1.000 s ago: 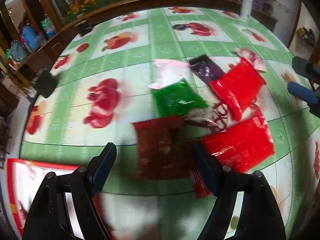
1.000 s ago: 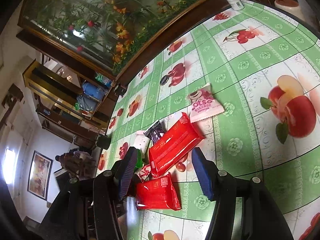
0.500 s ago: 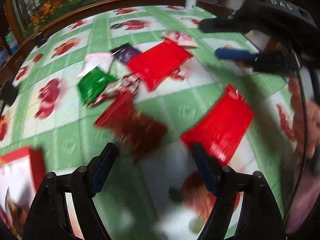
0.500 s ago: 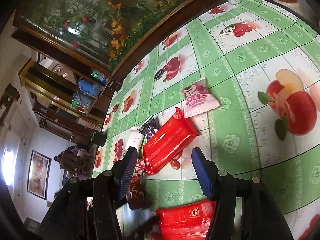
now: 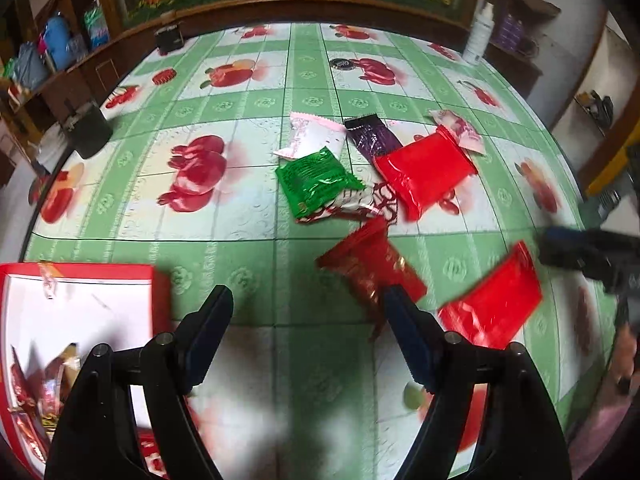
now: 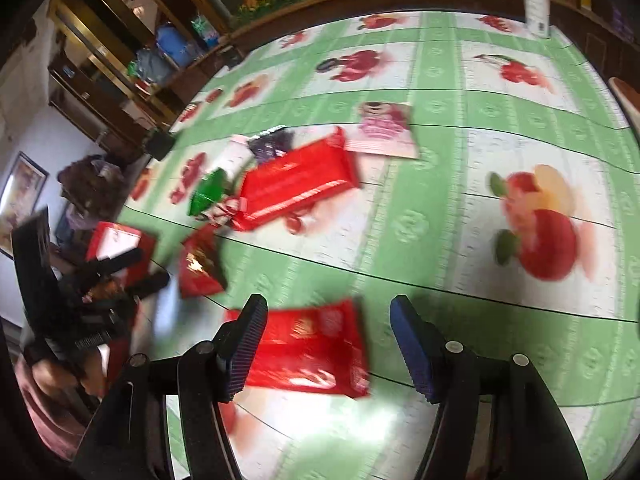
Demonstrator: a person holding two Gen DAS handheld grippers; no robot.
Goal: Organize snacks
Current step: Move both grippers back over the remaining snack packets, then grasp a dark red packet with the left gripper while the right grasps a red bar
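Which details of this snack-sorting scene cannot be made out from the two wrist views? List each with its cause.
- Red box contents, left wrist view: cut off by the frame edge and hidden behind the left gripper.
- Print on the bright red packet between the open fingers of the right gripper: motion blur.
- Dark red packet label, both views: blurred.
- White bottle label: too small.

Your table wore a green-and-white checked cloth (image 5: 240,216) printed with red fruit. On it lay a shiny green packet (image 5: 314,182), a dark purple one (image 5: 370,138), a pink-edged white one (image 5: 314,138), a pink packet (image 6: 384,130) showing what looked like a bear, and several bright red packets (image 5: 426,170). The box (image 5: 80,300) at your left was red-rimmed and white inside. Your gripper pads (image 6: 412,350) were blue.
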